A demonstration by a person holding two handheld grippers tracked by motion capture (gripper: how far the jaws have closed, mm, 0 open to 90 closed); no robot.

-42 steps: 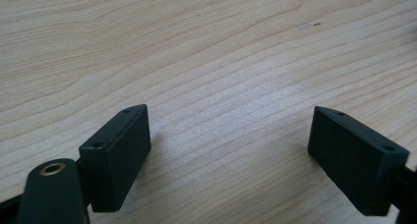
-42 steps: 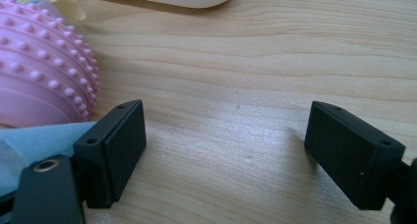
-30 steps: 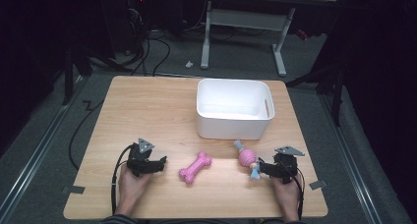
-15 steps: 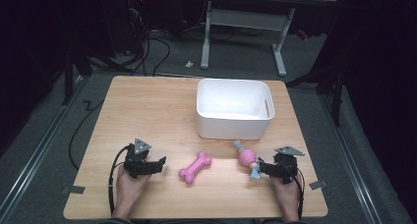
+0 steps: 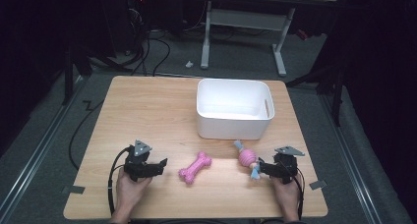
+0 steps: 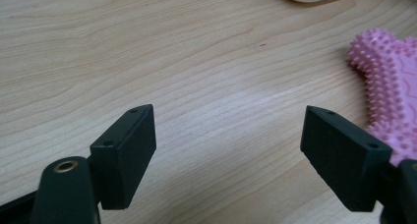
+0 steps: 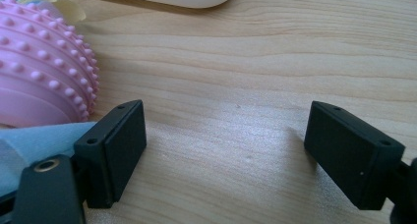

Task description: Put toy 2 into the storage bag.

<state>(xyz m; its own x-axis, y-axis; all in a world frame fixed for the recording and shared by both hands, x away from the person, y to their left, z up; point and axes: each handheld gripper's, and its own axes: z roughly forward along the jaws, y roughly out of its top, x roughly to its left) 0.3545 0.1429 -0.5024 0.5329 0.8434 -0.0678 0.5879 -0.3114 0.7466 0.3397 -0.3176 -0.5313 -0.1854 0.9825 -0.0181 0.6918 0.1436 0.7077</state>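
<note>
Nothing is binned yet. The pink bone toy (image 5: pixel 194 167) and ball toy (image 5: pixel 247 158) lie near the desk's (image 5: pixel 147 111) front edge. Left hand-held gripper (image 5: pixel 160 166), right hand-held gripper (image 5: pixel 261 168): jaws apart, empty. White bin (image 5: pixel 234 128) holds 0 toys.

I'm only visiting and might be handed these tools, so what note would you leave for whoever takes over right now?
Left gripper: open, holding nothing; its jaws have just been closing a little, with bare table between them.
Right gripper: open, holding nothing.
Pink bone toy: lies on the table, just off the left gripper's tips.
Pink ball toy with blue ends: lies beside the right gripper.
White bin: behind both toys, looks empty.
Done: nothing picked up.
Left: probably lift each toy into the bin.
</note>
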